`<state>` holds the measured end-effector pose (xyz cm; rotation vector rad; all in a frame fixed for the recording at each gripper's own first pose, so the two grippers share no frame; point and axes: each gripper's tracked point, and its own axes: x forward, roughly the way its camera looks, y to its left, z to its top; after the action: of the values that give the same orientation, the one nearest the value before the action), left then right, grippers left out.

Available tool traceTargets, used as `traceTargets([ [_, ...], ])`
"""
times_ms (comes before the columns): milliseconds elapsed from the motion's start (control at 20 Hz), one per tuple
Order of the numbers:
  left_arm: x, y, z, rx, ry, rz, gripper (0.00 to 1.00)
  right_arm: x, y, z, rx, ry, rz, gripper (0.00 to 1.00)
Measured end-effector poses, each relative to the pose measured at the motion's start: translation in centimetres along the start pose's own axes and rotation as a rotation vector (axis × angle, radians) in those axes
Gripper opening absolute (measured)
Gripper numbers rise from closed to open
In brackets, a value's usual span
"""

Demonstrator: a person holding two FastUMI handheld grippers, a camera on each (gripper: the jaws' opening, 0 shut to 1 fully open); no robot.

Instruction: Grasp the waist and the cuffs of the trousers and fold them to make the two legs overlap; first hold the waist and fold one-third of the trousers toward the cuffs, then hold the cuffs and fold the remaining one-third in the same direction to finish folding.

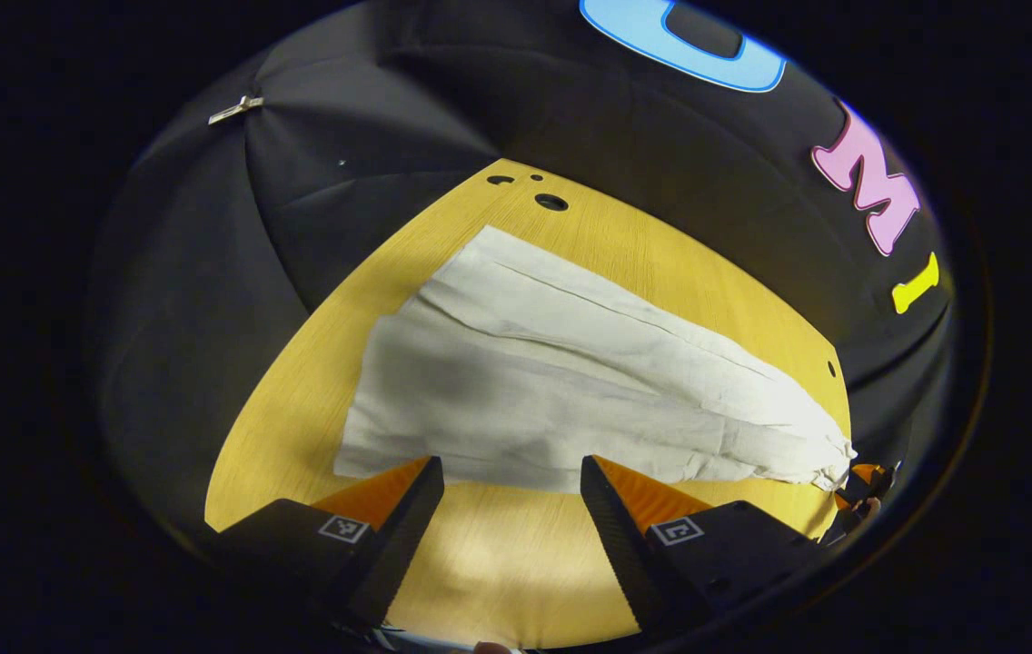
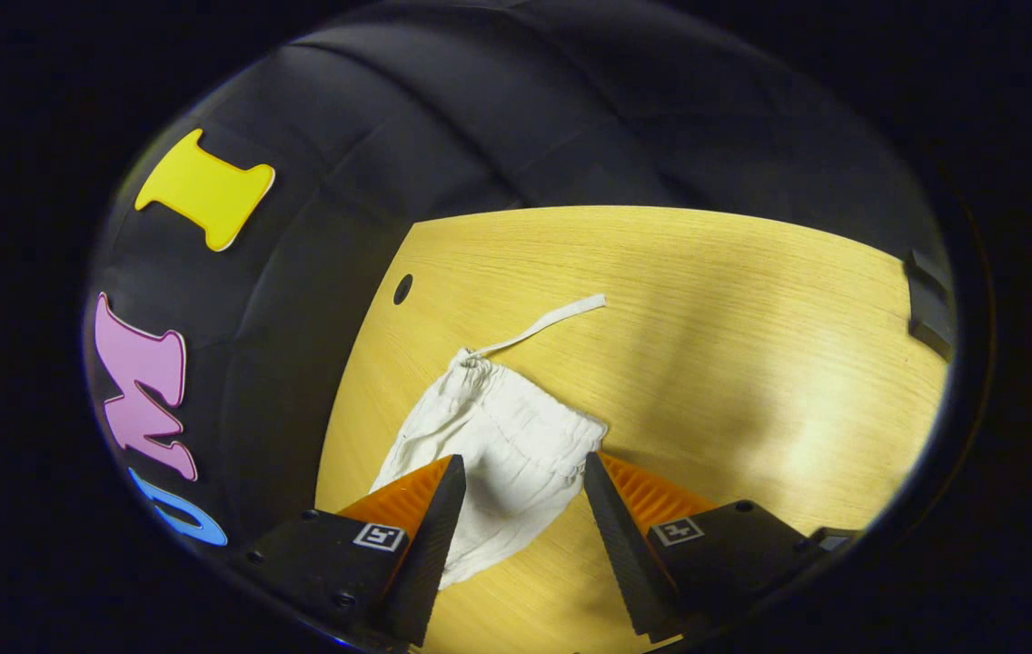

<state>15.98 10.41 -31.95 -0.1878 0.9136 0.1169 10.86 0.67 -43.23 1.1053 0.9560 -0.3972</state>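
Trousers [image 1: 570, 381]: pale, off-white cloth, laid flat on the bench in the left gripper view, the legs lying side by side with a long seam line running between them; creases are seen across the near leg.
Cuffs [image 1: 389, 400]: the wide straight ends of the legs are seen toward the left of the left gripper view, close ahead of the left gripper.
Waist [image 2: 498, 436]: gathered, elastic-looking band, seen bunched in the right gripper view, lying on the bench between and just ahead of the right gripper's fingers.
Drawstring [image 2: 539, 325]: a flat pale cord is seen trailing from the waist across the bare bench, away from the camera.
Bench [image 2: 752, 318]: yellow wood-grain top, with small dark holes near its far edges.
Left gripper [image 1: 511, 477]: fingers spread wide apart, nothing held; the tips are placed at the near edge of the trouser leg, whether touching the cloth cannot be told.
Right gripper [image 2: 523, 472]: fingers spread apart, straddling the waist on either side; no pinch on the cloth is seen. It is also glimpsed at the waist end in the left gripper view.
Booth wall [image 1: 389, 109]: black cloth is hung behind the bench.
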Motion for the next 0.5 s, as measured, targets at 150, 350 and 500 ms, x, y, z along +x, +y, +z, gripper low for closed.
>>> traceTargets([
  [150, 0.3, -0.1, -1.1, -0.027, 0.027, 0.014, 0.96, 0.6, -1.4, -0.4, 0.067, 0.025, -0.128, 0.83],
  [350, 1.1, -0.6, -1.9, -0.139, 0.050, 0.003, 0.97, 0.8, -1.8, -0.8, 0.140, 0.077, -0.220, 0.63],
  [500, 2.3, -1.3, -1.7, -0.292, 0.062, -0.022, 0.97, 1.0, -2.2, -0.5, 0.076, 0.056, -0.197, 0.12],
])
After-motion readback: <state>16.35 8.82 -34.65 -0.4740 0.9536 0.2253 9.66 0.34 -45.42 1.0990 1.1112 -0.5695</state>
